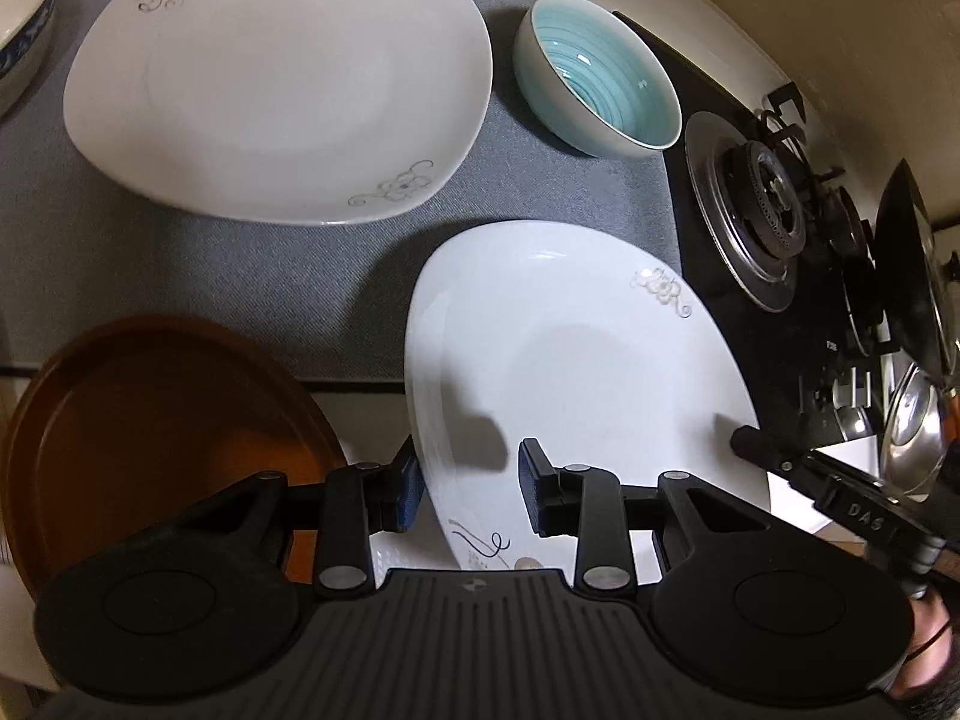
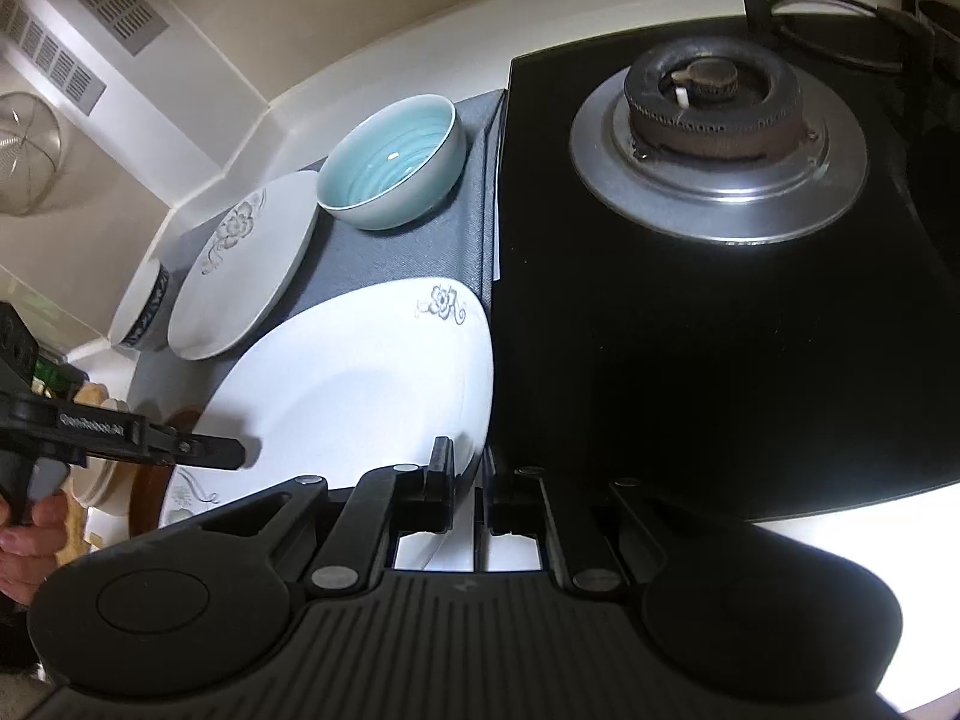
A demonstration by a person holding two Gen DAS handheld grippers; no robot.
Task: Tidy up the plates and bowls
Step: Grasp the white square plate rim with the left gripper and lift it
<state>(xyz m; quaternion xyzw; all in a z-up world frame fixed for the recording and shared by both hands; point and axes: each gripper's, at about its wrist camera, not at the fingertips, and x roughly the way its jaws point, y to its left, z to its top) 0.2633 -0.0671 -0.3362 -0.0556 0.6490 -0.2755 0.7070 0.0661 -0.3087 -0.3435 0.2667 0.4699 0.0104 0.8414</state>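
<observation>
A white plate with a grey flower print (image 1: 576, 360) (image 2: 360, 384) hangs tilted over the counter's front edge, held at two sides. My left gripper (image 1: 474, 480) is shut on its near left rim, one pad under the edge and one on top. My right gripper (image 2: 471, 480) is shut on the plate's right rim beside the stove; its tip shows in the left wrist view (image 1: 744, 438). A larger flower-print plate (image 1: 282, 84) (image 2: 246, 276), a turquoise bowl (image 1: 600, 84) (image 2: 390, 162) and a blue-patterned bowl (image 1: 24, 18) (image 2: 144, 312) rest on the grey mat (image 1: 240, 276).
A brown plate (image 1: 162, 450) lies low at the left, partly under the held plate. The black gas stove (image 2: 714, 138) with its burner (image 1: 756, 204) borders the mat on the right. Metal pots (image 1: 912, 432) stand beyond it. A person's hand (image 2: 30, 540) holds the left gripper.
</observation>
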